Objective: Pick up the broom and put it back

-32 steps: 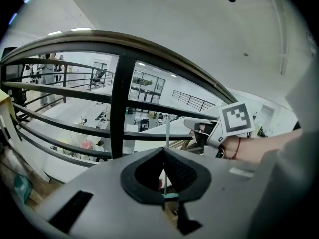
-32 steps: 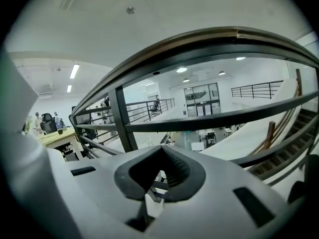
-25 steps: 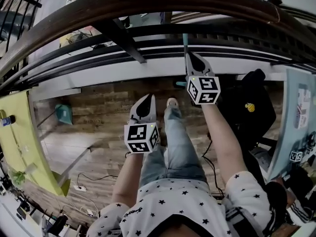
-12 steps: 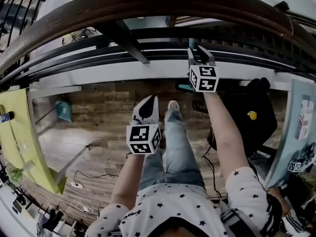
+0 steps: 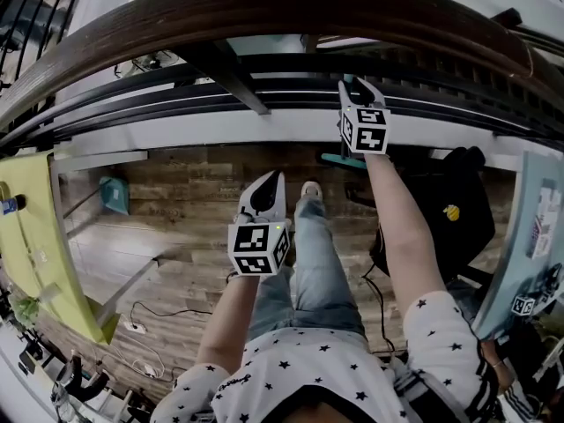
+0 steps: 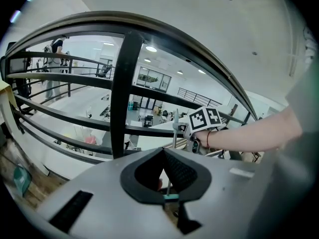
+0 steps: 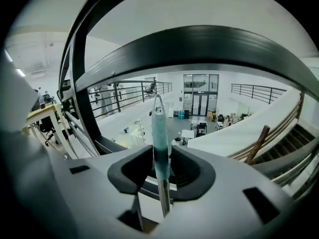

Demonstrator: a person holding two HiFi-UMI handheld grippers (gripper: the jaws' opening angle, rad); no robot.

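Note:
The broom stands upright against the railing; its teal-gripped handle [image 7: 159,133] rises between the jaws of my right gripper [image 7: 160,171]. Those jaws are opening, and a gap shows on each side of the handle. In the head view the right gripper [image 5: 358,89] is up at the black rails, and the teal broom head [image 5: 337,159] rests on the wooden floor below it. My left gripper [image 5: 268,186] hangs lower, over the person's leg, open and holding nothing. In the left gripper view the broom's handle [image 6: 174,133] stands beside the right gripper's marker cube [image 6: 205,119].
A dark wooden handrail [image 5: 291,7] and black rails [image 5: 220,95] run across the front. A teal dustpan [image 5: 113,197] lies on the floor at left, next to a yellow table [image 5: 35,254]. A black bag [image 5: 445,210] sits at right. Cables [image 5: 145,320] lie on the floor.
The right gripper's jaws, shut on the broom handle a second ago, have spread apart. The right hand moved closer to the rails. The left gripper has hardly moved.

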